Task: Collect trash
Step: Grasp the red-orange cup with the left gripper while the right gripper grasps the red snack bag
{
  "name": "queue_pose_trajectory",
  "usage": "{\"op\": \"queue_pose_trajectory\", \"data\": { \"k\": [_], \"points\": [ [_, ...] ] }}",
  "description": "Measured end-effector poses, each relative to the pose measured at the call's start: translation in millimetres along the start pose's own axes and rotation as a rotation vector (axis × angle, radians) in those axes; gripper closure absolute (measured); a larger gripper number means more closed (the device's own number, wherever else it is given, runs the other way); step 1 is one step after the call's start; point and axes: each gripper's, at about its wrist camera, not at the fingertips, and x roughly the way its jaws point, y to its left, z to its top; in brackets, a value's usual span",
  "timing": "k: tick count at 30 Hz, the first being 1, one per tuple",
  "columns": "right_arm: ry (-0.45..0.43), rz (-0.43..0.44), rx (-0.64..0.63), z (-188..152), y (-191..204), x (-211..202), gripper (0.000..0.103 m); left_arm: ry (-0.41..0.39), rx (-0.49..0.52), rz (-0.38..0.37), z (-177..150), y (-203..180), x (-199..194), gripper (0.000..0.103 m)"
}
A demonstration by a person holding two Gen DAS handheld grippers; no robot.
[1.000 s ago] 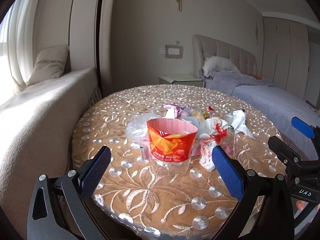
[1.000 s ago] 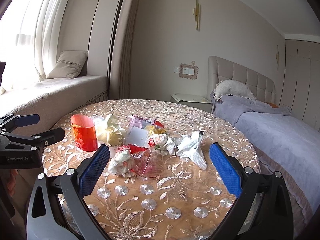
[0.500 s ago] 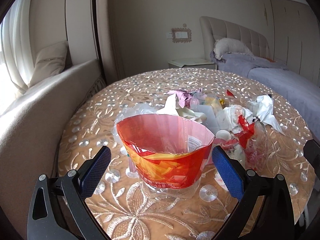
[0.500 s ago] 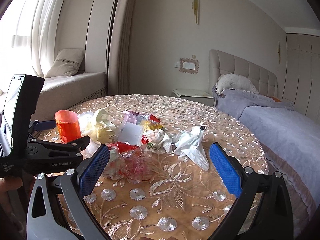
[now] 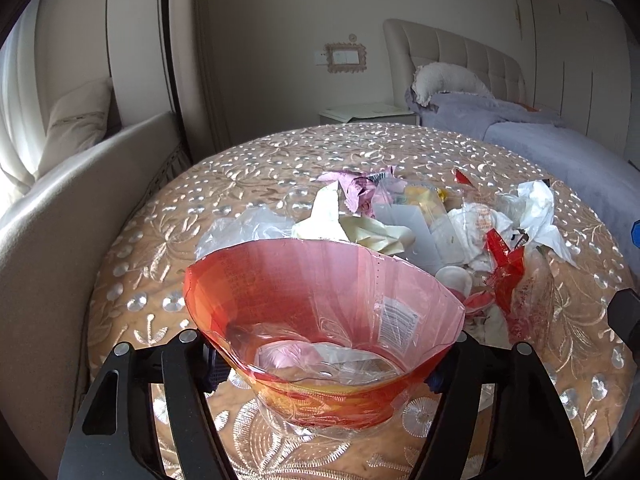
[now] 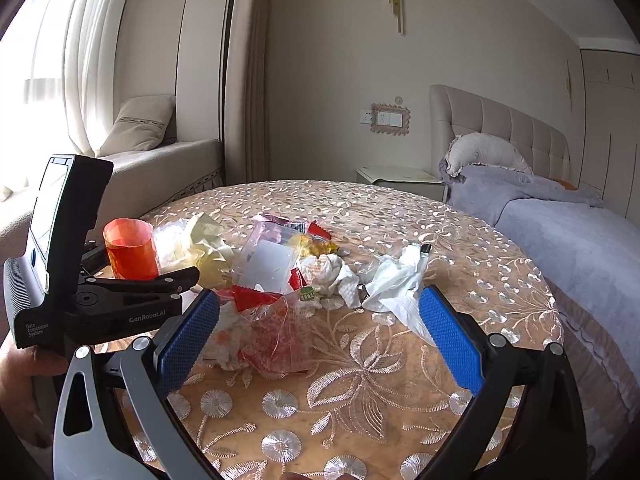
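left fingers' pads (image 5: 214,368): behind cup (image 5: 320,320) | cup–pad contact: unclear | label print: unreadable

The right gripper (image 6: 320,336) had black arms, silver screws and blue ribbed pads (image 6: 188,336). The left gripper's (image 6: 132,276) black body bore white "GenRobot.AI" lettering.

Orange-red cup (image 5: 320,320); tan tablecloth (image 6: 360,380), silver floral embroidery; lavender bedspread (image 6: 568,240); right claw (image 6: 320,336), blue pads.
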Motion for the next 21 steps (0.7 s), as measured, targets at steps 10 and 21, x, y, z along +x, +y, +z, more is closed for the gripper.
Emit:
{"op": "queue_pose_trajectory", "data": {
  "k": [10, 21],
  "points": [
    [0.072, -0.022, -0.042, 3, 14, 27, 0.004, -0.074, -0.044, 0.027, -13, 16, -46, 0.034],
    [0.293, 0.083, 0.02, -5, 11, 71, 0.054, -0.113, -0.054, -0.007, -17, 18, -72, 0.034]
  ]
}}
